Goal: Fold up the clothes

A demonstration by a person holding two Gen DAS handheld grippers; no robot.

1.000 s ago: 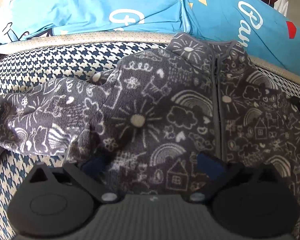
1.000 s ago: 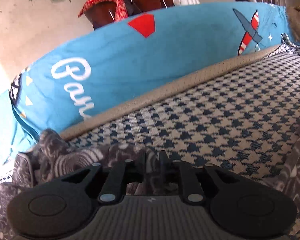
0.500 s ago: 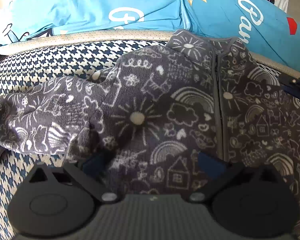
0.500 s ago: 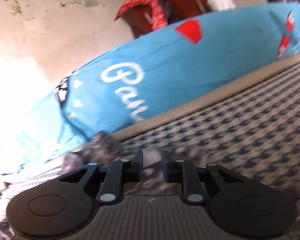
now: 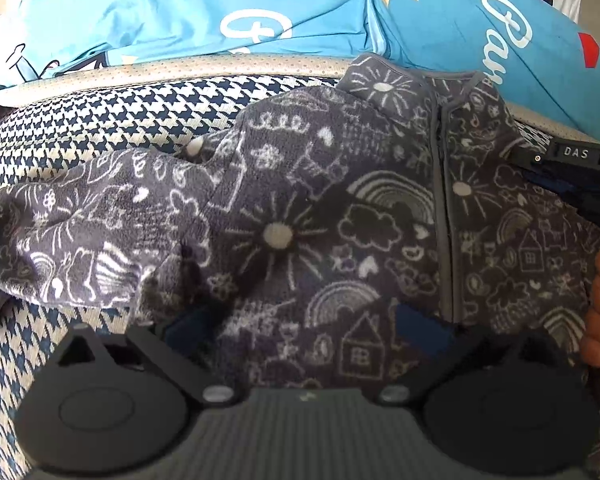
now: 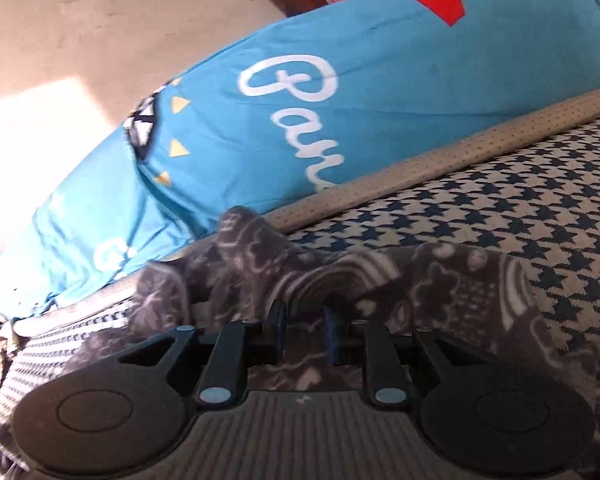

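The gray doodle jacket lies spread flat on the checked sofa, not folded yet, with the left claw wide open at its 6 o'clock hem and the right claw pinching its 3 o'clock side.

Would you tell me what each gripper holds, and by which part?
Left gripper holds nothing, open over the grey doodle-print fleece jacket; right gripper, at its shoulder fold: cannot tell.

- The grey doodle-print fleece jacket hem lies hidden beneath the left gripper body.
- The right gripper fingertips sink into blurred fleece; grip unclear.
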